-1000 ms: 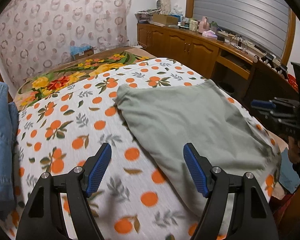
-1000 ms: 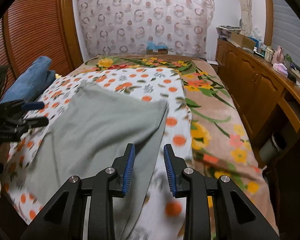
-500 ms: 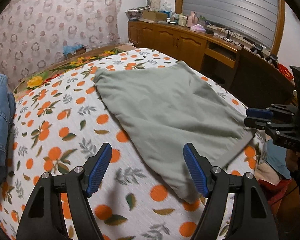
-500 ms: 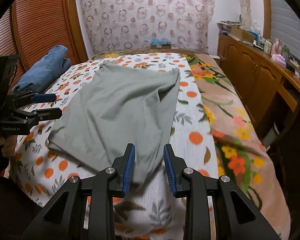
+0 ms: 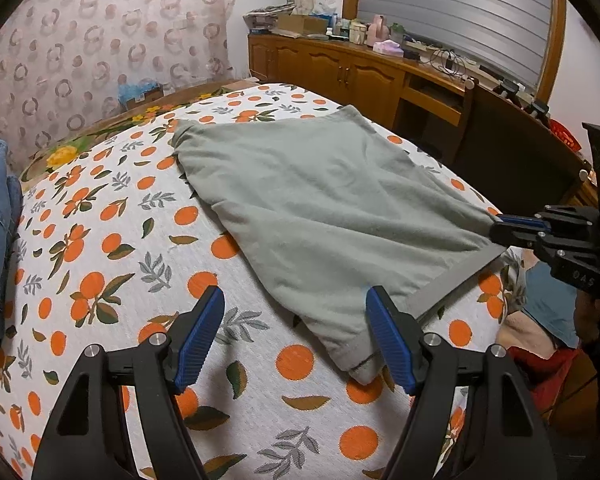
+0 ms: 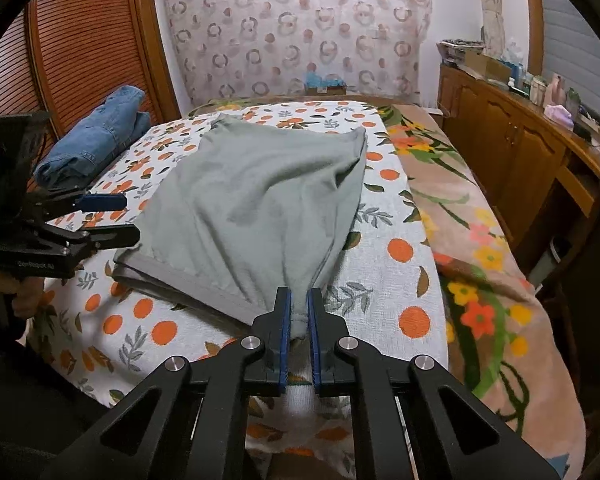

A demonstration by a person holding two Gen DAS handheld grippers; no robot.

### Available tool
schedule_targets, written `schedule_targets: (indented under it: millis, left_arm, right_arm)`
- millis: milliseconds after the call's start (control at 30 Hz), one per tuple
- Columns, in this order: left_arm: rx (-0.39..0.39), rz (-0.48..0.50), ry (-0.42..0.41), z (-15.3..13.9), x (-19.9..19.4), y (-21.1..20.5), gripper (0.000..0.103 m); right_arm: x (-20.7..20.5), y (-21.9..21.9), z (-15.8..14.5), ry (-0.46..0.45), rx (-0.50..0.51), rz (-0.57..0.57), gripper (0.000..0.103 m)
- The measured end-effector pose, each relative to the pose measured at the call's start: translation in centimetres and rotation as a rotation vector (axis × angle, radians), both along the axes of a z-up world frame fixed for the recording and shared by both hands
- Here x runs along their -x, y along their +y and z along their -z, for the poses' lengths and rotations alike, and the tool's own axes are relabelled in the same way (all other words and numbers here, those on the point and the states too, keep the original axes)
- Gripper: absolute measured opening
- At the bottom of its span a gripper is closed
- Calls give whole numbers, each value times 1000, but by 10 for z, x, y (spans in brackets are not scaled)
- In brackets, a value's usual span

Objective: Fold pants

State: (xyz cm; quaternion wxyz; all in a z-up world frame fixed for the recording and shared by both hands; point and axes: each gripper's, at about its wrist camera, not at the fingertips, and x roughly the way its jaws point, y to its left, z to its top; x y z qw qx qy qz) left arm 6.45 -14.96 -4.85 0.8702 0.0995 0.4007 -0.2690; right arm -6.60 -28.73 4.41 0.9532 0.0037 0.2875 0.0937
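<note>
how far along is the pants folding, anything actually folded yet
Early. Done: the grey pants lie spread on the bed, no fold visible. In hand: the right claw is shut on one near corner; the left claw is open at the other corner, which lies at its right finger, ungripped. Left: grip that corner, then every fold.

Bare orange-printed white bedspread [image 5: 112,240] is lying open left of the grey-green cotton pants [image 5: 320,208]; folded blue denim jeans [image 6: 96,136] are blocking the far left edge, and a long wooden cabinet [image 6: 512,148] is flanking the right.
</note>
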Motion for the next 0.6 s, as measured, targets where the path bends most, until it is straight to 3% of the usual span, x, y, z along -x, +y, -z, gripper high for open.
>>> schedule_targets:
  millis: [267, 433, 600]
  left_arm:
    - [4, 0, 0, 0, 3, 0, 73]
    - [17, 0, 14, 0, 6, 3, 68]
    - [58, 16, 25, -5, 10, 3, 58]
  right_arm:
    - [3, 5, 6, 7, -13, 11, 8]
    - [4, 3, 3, -19, 4, 58, 30]
    - [1, -1, 5, -21, -19, 61, 36]
